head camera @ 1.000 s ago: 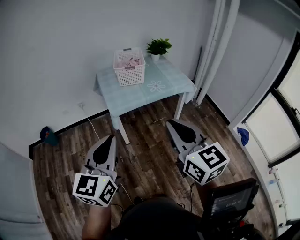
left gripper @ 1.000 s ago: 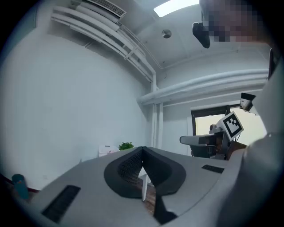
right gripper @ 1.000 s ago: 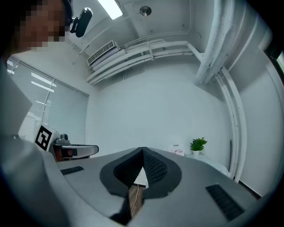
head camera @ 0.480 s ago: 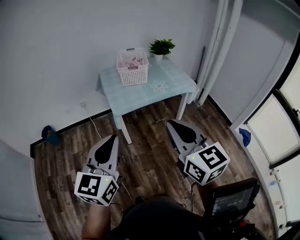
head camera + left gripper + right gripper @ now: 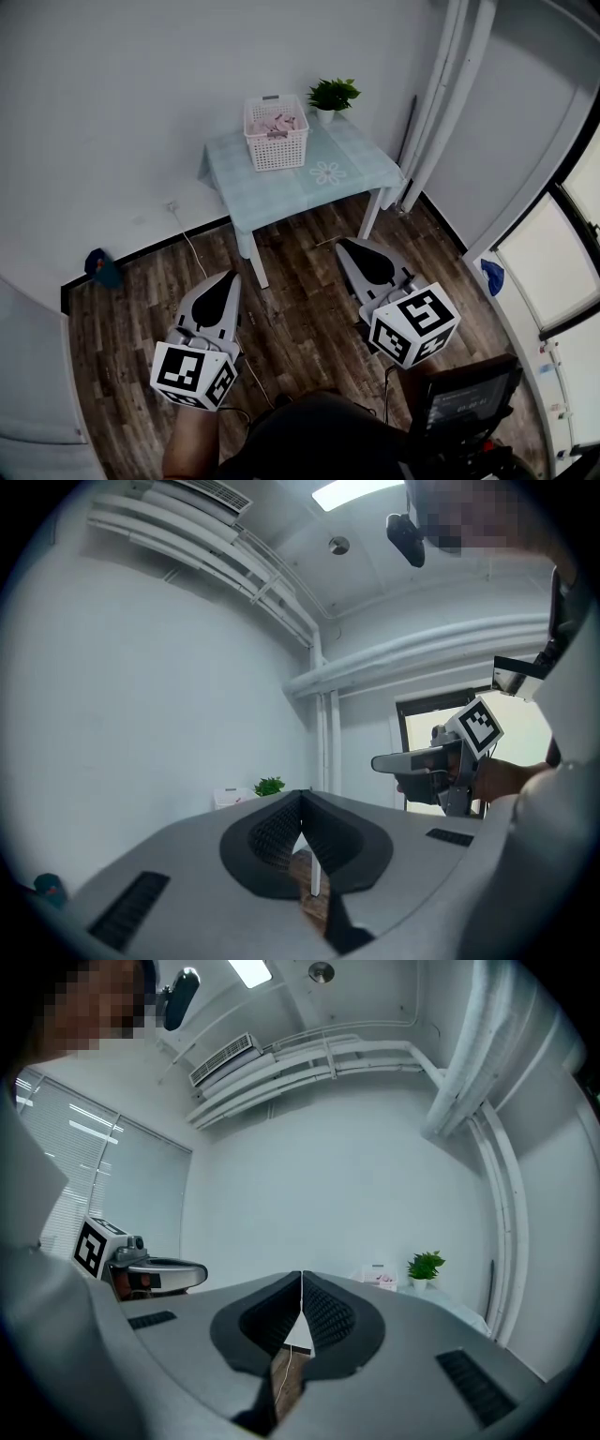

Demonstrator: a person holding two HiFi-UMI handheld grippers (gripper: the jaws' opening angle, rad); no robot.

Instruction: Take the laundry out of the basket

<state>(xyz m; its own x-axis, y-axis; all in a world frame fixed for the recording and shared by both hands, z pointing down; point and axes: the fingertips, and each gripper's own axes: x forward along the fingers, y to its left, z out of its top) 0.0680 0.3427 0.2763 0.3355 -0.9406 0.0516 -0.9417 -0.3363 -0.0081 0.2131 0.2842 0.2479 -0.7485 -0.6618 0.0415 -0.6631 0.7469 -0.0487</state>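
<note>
Standing well back from the small table (image 5: 361, 169), the person held a gripper in each hand above the dark wooden floor (image 5: 300, 314). The left gripper (image 5: 231, 277) was clenched, its two jaws pressed tight together with nothing between them. The right gripper (image 5: 343, 244) was clenched too, and it held nothing. Both pointed toward the table, side by side but apart, and neither one touched anything. Each had a white cube with black square marks at its back end, the left cube (image 5: 192, 375) and the right cube (image 5: 413, 324).

The white basket (image 5: 278, 148) stood on the far left part of the table, close to the wall. The laundry (image 5: 277, 122) lay inside it, a small pile of pinkish and white pieces, well away from both grippers. Just beside the basket, at the far corner, stood a little green plant (image 5: 335, 94) in a white pot. A pale blue-green cloth with a white flower shape covered the table.

A thin white cable (image 5: 192, 253) ran across the floor from the wall. A small blue thing (image 5: 98, 265) lay by the wall on the left, too small to tell what it was. Tall white pipes (image 5: 441, 94) stood in the corner to the right of the table.
</note>
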